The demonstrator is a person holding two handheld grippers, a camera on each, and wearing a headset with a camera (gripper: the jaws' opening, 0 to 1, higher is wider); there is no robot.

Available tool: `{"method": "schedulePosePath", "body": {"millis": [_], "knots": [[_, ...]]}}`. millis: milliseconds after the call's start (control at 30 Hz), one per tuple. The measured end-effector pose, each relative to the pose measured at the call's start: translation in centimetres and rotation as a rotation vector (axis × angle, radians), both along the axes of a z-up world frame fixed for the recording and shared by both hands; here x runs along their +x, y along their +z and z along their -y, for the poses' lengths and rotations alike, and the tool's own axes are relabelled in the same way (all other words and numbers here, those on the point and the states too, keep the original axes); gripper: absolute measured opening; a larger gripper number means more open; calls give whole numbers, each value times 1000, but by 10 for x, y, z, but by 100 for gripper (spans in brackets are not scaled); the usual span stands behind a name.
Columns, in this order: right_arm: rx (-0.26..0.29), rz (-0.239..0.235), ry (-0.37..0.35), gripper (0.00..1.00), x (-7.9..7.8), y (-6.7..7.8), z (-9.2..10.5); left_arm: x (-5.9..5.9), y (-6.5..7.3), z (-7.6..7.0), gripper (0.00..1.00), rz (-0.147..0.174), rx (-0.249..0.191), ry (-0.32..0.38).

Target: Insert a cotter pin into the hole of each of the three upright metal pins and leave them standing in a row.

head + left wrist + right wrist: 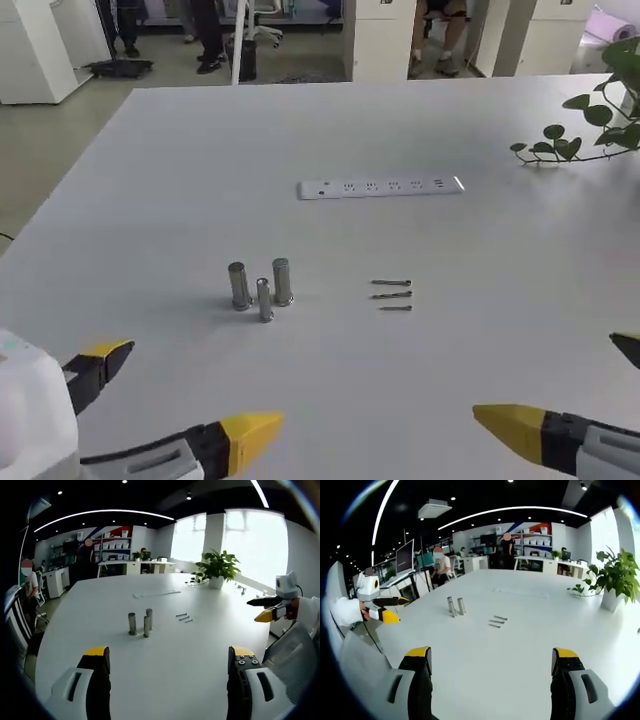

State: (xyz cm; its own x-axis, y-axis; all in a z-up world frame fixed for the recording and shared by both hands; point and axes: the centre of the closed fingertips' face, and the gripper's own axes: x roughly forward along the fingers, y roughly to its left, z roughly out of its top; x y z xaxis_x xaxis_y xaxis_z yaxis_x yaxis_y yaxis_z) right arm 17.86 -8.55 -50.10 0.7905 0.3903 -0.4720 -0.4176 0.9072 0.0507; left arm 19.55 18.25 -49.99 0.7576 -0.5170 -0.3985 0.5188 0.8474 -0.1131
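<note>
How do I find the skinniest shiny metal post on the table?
On the white table, look nearer than the long white power strip and a little left, where three metal posts stand together. The skinniest post stands between the left post and the right post, a bit closer to the person, and is slimmer than both.

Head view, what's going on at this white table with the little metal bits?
A person holds the left gripper and the right gripper over the near edge of the white table, both open and empty. Three upright grey metal pins stand clustered mid-table. Three thin metal cotter pins lie side by side to their right in the head view, untouched. No cotter pin is inserted yet.
</note>
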Motion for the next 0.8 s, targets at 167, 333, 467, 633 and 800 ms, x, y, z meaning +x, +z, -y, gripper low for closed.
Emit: {"method": "schedulePosePath", "body": {"millis": [167,333,467,633,800], "knots": [[-6,-10,12,99,-3,-3,-3,17,2,6,97,18,3,-24],[-21,-20,24,99,-3,-6,-5,33,4,18,96,36,-29,-70],[-19,-22,26,99,-3,-7,-6,41,-1,23,95,19,-38,-92],[-21,-33,23,99,-5,-10,-5,56,1,28,93,1,-137,-82],[-24,-44,22,99,-7,-12,-4,67,-3,32,92,0,-134,-100]]}}
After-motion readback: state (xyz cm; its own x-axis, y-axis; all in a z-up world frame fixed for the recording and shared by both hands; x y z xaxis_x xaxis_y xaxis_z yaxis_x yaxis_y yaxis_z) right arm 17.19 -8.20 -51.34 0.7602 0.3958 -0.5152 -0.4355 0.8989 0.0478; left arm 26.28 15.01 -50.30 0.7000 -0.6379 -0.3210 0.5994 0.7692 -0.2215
